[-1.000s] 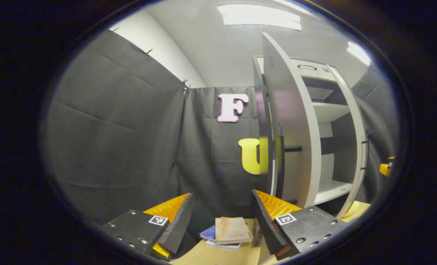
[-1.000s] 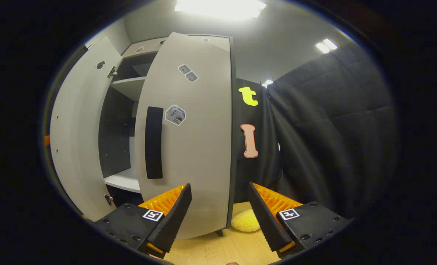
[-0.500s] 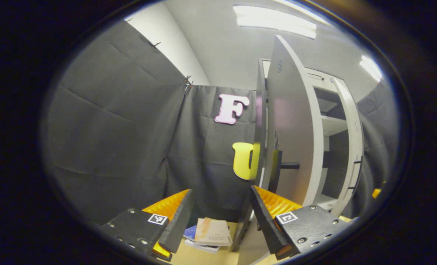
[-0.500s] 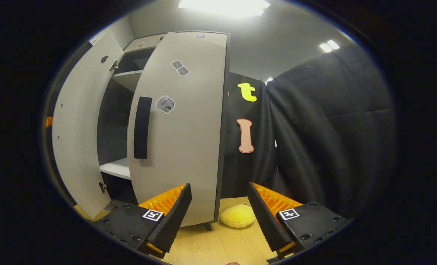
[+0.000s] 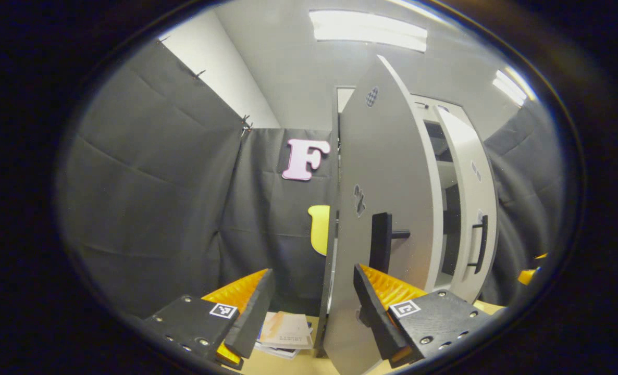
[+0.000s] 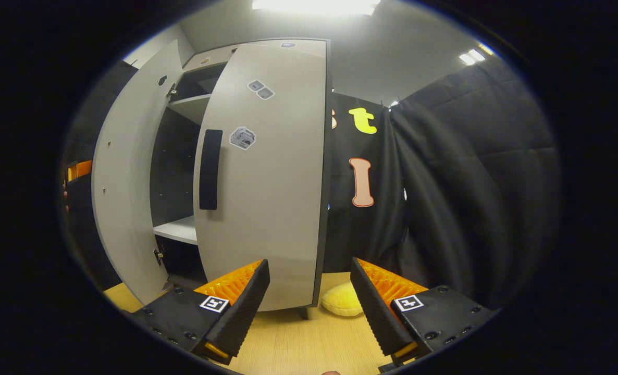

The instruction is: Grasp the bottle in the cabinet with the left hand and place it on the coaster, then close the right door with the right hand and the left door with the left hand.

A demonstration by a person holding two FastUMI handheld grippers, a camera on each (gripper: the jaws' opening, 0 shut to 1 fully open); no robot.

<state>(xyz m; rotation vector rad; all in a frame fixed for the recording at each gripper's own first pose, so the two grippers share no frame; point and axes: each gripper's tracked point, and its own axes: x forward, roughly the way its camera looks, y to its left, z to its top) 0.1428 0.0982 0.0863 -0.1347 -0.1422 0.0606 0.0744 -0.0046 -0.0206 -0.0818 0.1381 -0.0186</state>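
In the left gripper view the cabinet's left door (image 5: pixel 387 172) stands close in front, its outer face and black handle (image 5: pixel 381 242) toward me. My left gripper (image 5: pixel 311 273) is open, and the door's lower part lies just inside its right finger (image 5: pixel 374 307). Beyond it the right door (image 5: pixel 470 208) is partly shut. In the right gripper view the right door (image 6: pixel 267 182), with its black handle (image 6: pixel 210 169), hangs ajar a short way ahead of my open right gripper (image 6: pixel 309 265), which holds nothing. The left door (image 6: pixel 126 182) shows its inner face, with a white shelf (image 6: pixel 178 229) behind.
A small pile of books (image 5: pixel 283 336) lies on the wooden table left of the cabinet. A yellow round cushion-like thing (image 6: pixel 343 299) sits on the table (image 6: pixel 298 344) by the cabinet's right foot. Black cloth walls close in on both sides.
The left door has swung toward shut, and its outer face with the handle now faces the left gripper. The right door has closed further. The right gripper has drawn back a little.
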